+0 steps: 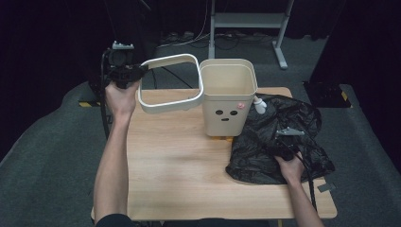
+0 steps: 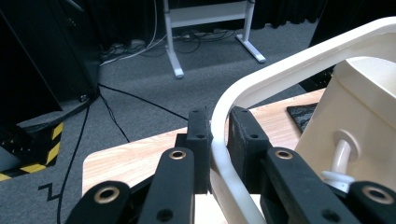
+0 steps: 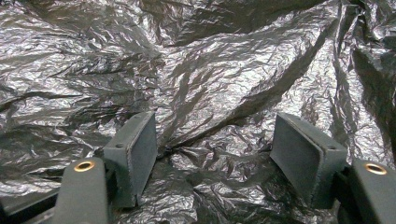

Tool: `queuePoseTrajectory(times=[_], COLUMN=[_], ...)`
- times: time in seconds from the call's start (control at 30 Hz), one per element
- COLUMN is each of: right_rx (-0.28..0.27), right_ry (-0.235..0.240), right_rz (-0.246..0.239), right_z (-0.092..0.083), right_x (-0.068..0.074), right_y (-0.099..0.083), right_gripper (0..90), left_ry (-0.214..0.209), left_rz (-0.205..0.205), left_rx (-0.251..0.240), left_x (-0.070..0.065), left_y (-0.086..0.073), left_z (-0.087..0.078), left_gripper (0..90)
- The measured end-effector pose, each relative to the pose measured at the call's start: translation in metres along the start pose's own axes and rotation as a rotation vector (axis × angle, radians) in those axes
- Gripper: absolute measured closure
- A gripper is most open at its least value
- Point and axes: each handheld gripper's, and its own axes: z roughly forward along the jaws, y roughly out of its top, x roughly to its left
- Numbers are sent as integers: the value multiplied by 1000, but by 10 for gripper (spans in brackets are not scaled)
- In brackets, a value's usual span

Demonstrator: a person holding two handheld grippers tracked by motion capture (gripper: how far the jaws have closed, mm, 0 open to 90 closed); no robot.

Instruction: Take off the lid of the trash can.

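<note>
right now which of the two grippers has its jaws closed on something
The left gripper: its jaws pinch the cream rim ring held up beside the bin. The right gripper rests with jaws wide apart over the black bag.

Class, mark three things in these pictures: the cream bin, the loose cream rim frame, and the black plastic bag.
cream bin (image 1: 227, 113), high view, front wall by the printed face.
rim frame (image 1: 161, 107), high view, near side bar.
black plastic bag (image 3: 205, 70), right gripper view, crinkled middle.

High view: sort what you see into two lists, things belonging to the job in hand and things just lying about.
In the job:
ring, clamped in left gripper
bin
black bag, under open right gripper

Lying about:
white bottle
desk frame
floor cables
</note>
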Motion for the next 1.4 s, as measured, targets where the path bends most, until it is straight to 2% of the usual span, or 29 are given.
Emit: queuePoseTrajectory(times=[0.53, 1.4], right_rx=[0, 0], right_ry=[0, -1], right_rz=[0, 0], right_z=[0, 0], right_x=[0, 0], right_y=[0, 0], right_gripper=[307, 305], left_ry=[32, 40], left_rz=[-25, -96], left_rx=[12, 44], left_x=[14, 37], left_y=[-20, -61], left_z=[-1, 8], left_gripper=[786, 786])
